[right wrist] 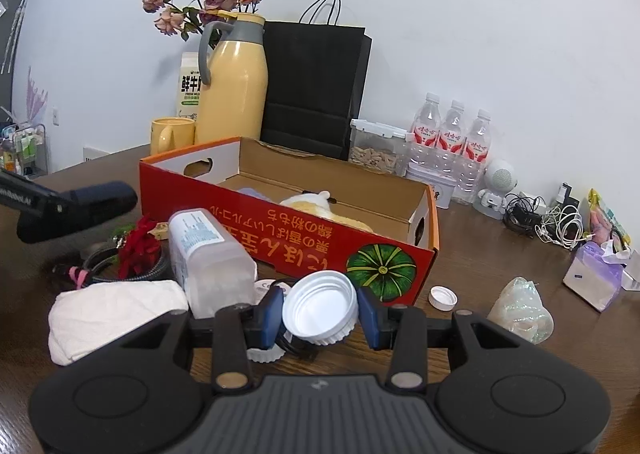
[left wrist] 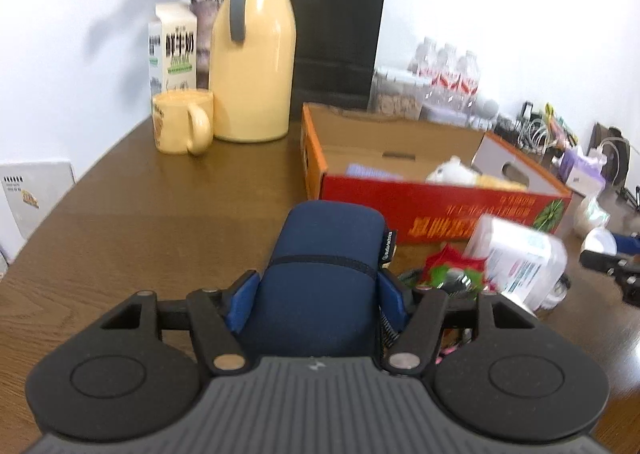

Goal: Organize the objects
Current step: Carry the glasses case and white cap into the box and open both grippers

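Your left gripper point(left wrist: 318, 294) is pinching a dark blue pouch point(left wrist: 328, 254). Both blue pads press on its sides, and the pouch sticks out toward 12 o'clock, over the brown table point(left wrist: 160, 222). From your right camera, that same pouch point(right wrist: 100, 200) shows at 9 o'clock, up off the table.

Your right gripper point(right wrist: 320, 314) holds a big white lid point(right wrist: 320, 306). The lid sits between the two blue pads, tipped so you see its inside. The pads are squeezed onto its ribbed edge.

The red box point(right wrist: 304, 246) with a green pumpkin picture is at 12 o'clock from your right gripper, just past the lid. It is open on top. A soft white and yellow toy point(right wrist: 320, 206) lies inside it.

A clear bottle point(right wrist: 204, 254) with a white label lies on its side at 10 o'clock, just beside the box. A white cloth point(right wrist: 112, 314) is bunched at 9 o'clock. A red flower point(right wrist: 138, 246) lies between the bottle and the pouch. A small white cap point(right wrist: 442, 297) sits on the table at 2 o'clock, near the box corner.

Far back at 11 o'clock stand a yellow jug point(right wrist: 232, 94), a yellow mug point(right wrist: 172, 134) and a black bag point(right wrist: 312, 86).
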`<state>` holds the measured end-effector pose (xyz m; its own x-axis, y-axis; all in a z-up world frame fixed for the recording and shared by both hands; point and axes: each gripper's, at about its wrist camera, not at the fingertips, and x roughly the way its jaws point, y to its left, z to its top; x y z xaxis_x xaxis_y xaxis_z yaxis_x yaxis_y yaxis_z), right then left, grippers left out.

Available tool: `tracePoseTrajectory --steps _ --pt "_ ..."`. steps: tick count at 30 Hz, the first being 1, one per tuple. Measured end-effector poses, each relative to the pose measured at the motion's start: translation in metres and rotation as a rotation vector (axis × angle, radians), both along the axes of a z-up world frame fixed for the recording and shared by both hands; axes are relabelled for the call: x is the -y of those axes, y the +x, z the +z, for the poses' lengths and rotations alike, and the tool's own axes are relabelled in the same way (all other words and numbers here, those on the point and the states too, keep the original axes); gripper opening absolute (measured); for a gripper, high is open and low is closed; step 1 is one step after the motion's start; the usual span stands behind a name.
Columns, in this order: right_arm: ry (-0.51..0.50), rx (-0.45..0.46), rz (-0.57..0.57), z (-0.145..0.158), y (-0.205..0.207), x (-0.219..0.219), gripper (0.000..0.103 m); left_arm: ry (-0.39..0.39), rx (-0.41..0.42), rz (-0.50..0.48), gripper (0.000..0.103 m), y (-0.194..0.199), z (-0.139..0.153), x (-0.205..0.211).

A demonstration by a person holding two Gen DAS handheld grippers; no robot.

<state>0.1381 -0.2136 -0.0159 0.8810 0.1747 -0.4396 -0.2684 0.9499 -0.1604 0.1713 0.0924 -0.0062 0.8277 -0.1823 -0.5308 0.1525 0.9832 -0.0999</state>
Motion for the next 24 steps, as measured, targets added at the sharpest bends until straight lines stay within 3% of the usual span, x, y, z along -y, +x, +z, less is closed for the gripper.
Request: tracePoseTrajectory --steps 6,14,20,24 --pt "0.01 0.033 0.008 0.01 0.008 0.001 0.039 -0.006 0.083 0.021 0.064 0.003 0.032 0.019" --pt "0.053 0.111 0.02 0.041 0.051 0.002 0.039 -0.055 0.143 0.051 0.064 0.051 0.064 0.057" --pt "0.131 0.093 -0.026 0.048 0.114 0.005 0.039 -0.088 0.105 0.112 0.064 0.108 0.059 0.086" --pt "0.176 0.037 -0.086 0.033 0.16 0.008 0.039 -0.036 0.076 0.165 0.064 0.141 0.044 0.101"
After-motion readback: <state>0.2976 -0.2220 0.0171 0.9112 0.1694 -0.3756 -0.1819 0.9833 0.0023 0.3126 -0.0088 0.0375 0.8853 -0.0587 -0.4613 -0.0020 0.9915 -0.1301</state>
